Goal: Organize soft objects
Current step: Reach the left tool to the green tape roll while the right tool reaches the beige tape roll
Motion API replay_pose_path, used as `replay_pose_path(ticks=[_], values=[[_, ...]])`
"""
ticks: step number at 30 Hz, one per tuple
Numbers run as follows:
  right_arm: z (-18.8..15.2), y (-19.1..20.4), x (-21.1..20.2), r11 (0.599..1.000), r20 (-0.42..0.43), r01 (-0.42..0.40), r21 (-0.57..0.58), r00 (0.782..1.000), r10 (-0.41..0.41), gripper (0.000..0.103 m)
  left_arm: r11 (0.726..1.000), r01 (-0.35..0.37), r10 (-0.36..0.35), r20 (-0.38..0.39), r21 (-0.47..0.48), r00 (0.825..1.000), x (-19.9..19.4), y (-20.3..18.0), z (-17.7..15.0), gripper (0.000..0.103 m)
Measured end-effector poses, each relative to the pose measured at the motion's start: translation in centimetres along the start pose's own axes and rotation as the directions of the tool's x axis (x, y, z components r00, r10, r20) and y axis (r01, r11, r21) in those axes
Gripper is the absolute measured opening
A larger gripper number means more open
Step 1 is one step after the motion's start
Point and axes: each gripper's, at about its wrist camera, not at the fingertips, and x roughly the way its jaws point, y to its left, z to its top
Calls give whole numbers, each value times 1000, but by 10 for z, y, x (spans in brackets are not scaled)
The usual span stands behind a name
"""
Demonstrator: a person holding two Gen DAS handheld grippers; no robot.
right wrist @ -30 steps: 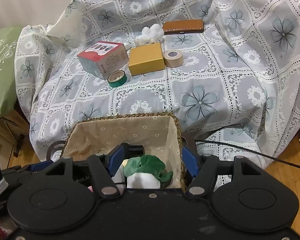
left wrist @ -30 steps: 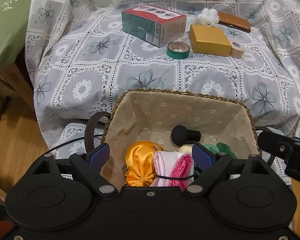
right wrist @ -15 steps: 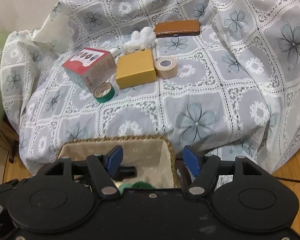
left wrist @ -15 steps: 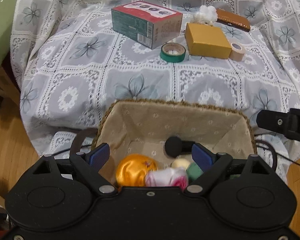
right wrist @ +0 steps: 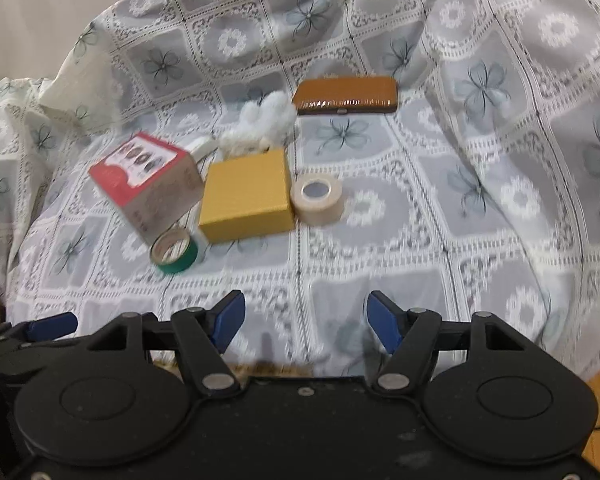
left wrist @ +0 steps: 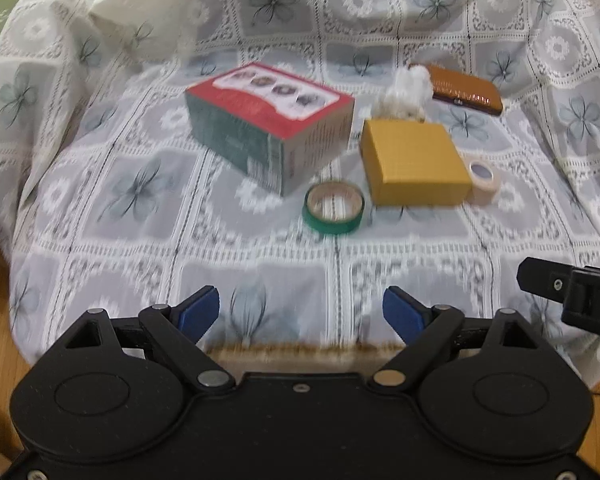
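Note:
A white fluffy soft thing (left wrist: 406, 92) (right wrist: 264, 124) lies at the back of the lace-covered seat, behind the yellow box (left wrist: 412, 160) (right wrist: 246, 196). My left gripper (left wrist: 300, 312) hovers over the cloth just beyond the woven basket rim (left wrist: 300, 348). It is open, its jaws closing slightly with nothing between them. My right gripper (right wrist: 306, 318) is open and empty too, above the basket rim (right wrist: 276, 368). The inside of the basket is hidden below both grippers.
On the cloth stand a red and green box (left wrist: 272, 120) (right wrist: 148, 172), a green tape roll (left wrist: 334, 208) (right wrist: 176, 254), a beige tape roll (left wrist: 482, 176) (right wrist: 318, 198) and a brown case (left wrist: 464, 88) (right wrist: 346, 94). Wooden floor shows at the lower corners.
Both grippers have moved forward from above the basket toward the seat. The soft things in the basket have dropped out of view, and only its rim still shows.

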Motion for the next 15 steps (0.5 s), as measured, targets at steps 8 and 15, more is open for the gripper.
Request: replay_pose_path(ticks=[8, 15], values=[[23, -1, 34, 995, 50, 72, -67, 996, -68, 67, 999, 39, -39, -2, 5, 999, 30, -5, 25, 72], [41, -13, 64, 993, 49, 105, -62, 994, -102, 67, 998, 64, -63, -28, 4, 998, 51, -10, 37, 66]])
